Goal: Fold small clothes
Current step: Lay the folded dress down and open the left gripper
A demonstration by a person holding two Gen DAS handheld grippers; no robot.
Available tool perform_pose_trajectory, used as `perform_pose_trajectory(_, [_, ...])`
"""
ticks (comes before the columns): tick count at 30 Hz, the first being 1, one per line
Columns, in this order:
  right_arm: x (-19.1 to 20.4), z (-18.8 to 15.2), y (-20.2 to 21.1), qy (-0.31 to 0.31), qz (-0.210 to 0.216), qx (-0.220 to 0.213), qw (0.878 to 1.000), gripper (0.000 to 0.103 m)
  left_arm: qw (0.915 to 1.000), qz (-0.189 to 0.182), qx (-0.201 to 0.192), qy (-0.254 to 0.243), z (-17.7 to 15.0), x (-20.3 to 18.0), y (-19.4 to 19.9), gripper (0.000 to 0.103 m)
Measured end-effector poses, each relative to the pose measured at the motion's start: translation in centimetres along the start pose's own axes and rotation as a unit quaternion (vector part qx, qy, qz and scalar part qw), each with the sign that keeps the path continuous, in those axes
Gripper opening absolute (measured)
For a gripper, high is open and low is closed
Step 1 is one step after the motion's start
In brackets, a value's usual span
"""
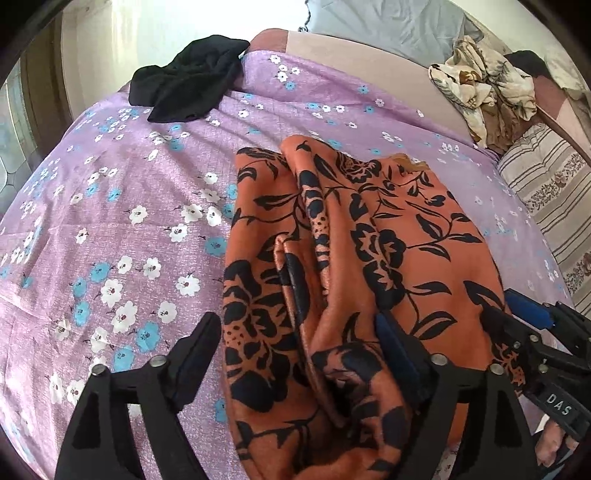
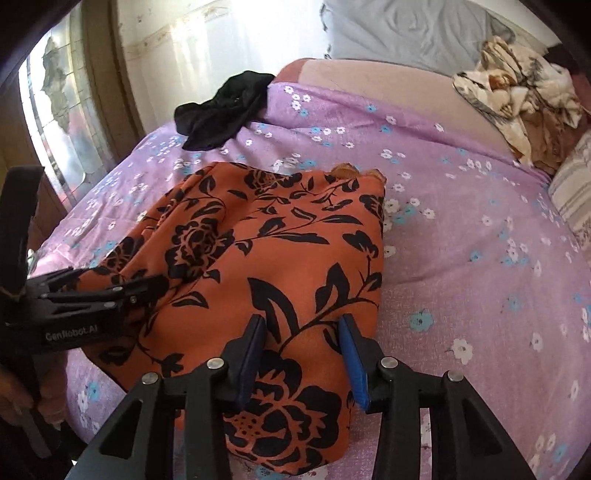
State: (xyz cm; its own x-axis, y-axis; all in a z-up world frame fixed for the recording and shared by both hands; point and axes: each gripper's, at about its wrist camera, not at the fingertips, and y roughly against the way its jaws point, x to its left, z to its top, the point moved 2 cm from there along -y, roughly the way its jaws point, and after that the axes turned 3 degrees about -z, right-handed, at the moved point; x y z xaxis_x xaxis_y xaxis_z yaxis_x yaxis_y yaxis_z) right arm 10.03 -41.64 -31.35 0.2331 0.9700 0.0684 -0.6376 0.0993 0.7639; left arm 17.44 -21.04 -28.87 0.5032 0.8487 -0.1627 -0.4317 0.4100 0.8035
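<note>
An orange garment with a black flower print (image 1: 354, 266) lies bunched lengthwise on the purple flowered bedsheet (image 1: 122, 229). My left gripper (image 1: 295, 328) is open, its fingers wide apart over the garment's near left part, one finger (image 1: 399, 350) resting on the cloth. My right gripper shows at the right edge (image 1: 532, 317). In the right wrist view the same garment (image 2: 266, 251) lies ahead. My right gripper (image 2: 303, 328) is open, its blue-padded fingers (image 2: 352, 358) astride the near edge of the cloth. My left gripper (image 2: 110, 288) lies at the garment's left side.
A black garment (image 1: 188, 81) lies at the far left corner of the bed. A crumpled cream patterned cloth (image 1: 484, 88) sits at the far right, beside a striped pillow (image 1: 546, 184). A grey pillow (image 2: 406, 33) lies at the head. A door with glass (image 2: 59, 122) stands to the left.
</note>
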Motion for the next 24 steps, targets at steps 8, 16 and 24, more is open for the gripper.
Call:
perform_pose_trajectory(8, [0.9, -0.1, 0.0, 0.006, -0.027, 0.007, 1.000, 0.044, 1.0000, 0.005, -0.003, -0.001, 0.0, -0.1, -0.3, 0.089])
perform_pose_trajectory(16, [1.0, 0.0, 0.1, 0.009, -0.035, 0.010, 0.999, 0.044, 0.9999, 0.010, -0.008, -0.010, 0.0, -0.3, -0.5, 0.090])
perform_pose_trajectory(24, [1.2, 0.0, 0.1, 0.015, -0.042, 0.011, 0.999, 0.044, 0.9998, 0.011, -0.010, -0.014, -0.1, -0.2, -0.7, 0.092])
